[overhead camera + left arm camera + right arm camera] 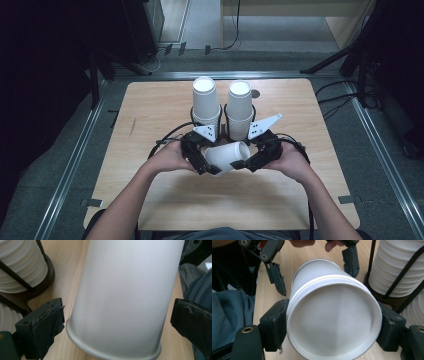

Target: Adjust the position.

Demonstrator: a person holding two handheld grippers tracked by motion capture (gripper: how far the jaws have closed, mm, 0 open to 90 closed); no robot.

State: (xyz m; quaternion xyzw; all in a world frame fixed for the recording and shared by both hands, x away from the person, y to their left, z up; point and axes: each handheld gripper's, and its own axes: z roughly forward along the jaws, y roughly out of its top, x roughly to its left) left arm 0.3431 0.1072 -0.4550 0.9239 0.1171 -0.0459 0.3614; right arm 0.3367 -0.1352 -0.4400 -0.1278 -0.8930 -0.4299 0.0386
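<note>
A light wooden table (150,200) carries two racked cup stacks (206,102), seemingly.

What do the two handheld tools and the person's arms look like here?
Both tools, left and right, are black with dark padded jaws. Each carries a pale grey three-cornered plate with small holes, and black cables loop from them. The forearms are bare, no sleeves in sight.

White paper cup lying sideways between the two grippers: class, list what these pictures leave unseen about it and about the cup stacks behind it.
- Inside of the white paper cup: the right gripper view faces its closed base, and the left gripper view's bottom edge cuts off its rim.
- Whether it is one cup or several nested: hidden by its own wall.
- Cup count in the two white cup stacks: too small in the high view, cut off in both gripper views.
</note>
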